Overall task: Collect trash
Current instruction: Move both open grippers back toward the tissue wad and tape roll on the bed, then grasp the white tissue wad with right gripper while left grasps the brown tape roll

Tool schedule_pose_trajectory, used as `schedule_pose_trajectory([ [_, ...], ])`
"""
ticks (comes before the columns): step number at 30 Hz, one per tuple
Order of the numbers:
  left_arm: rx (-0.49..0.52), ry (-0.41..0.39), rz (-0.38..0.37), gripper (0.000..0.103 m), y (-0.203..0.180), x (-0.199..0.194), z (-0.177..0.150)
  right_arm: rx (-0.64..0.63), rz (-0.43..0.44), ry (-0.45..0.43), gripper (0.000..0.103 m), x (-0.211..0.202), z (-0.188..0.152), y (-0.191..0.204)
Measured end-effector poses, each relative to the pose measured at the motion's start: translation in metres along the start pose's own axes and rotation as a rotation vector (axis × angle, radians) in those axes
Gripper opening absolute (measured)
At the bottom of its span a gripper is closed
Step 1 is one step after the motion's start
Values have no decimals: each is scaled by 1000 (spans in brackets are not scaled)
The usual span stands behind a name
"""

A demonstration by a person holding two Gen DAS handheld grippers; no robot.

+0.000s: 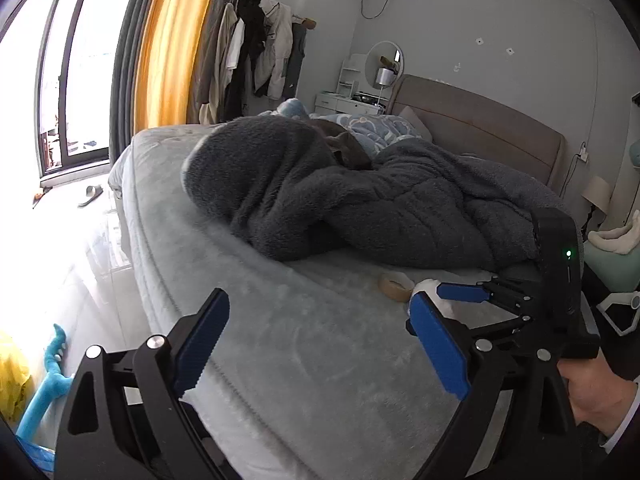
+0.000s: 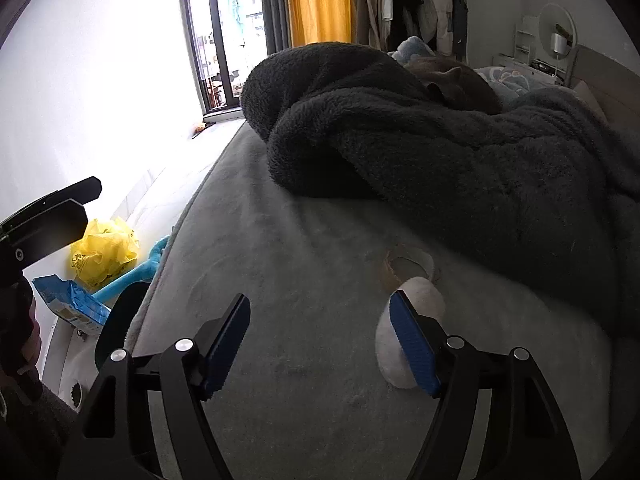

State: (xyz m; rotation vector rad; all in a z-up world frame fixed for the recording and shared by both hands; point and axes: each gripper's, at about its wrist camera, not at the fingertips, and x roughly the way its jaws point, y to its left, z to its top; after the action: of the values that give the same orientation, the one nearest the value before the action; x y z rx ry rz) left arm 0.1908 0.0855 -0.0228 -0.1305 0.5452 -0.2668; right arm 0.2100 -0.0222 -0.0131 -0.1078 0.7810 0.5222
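Note:
A crumpled white tissue wad lies on the grey bed sheet, just beyond my right gripper's right finger. A tape roll lies right behind it; the roll also shows in the left wrist view, with the tissue beside it. My right gripper is open and empty, low over the sheet, and shows in the left wrist view at the right. My left gripper is open and empty above the near part of the bed.
A dark fleece blanket is heaped across the bed, with a cat lying on it. On the floor left of the bed lie a yellow plastic bag, a blue packet and a blue plush toy. The bed edge runs along the left.

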Motion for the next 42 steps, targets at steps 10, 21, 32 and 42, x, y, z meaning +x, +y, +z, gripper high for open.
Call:
schedule_pose_trajectory([
  [10, -17, 4, -43, 95, -22, 28, 8, 22, -49, 11, 80, 5, -6, -37],
  [21, 22, 67, -67, 96, -44, 65, 8, 60, -68, 34, 81, 16, -8, -72],
  [32, 68, 113, -89, 95, -64, 102, 7, 97, -70, 83, 65, 22, -16, -103],
  [42, 120, 177, -94, 95, -82, 138, 3, 137, -31, 81, 44, 16, -20, -125],
])
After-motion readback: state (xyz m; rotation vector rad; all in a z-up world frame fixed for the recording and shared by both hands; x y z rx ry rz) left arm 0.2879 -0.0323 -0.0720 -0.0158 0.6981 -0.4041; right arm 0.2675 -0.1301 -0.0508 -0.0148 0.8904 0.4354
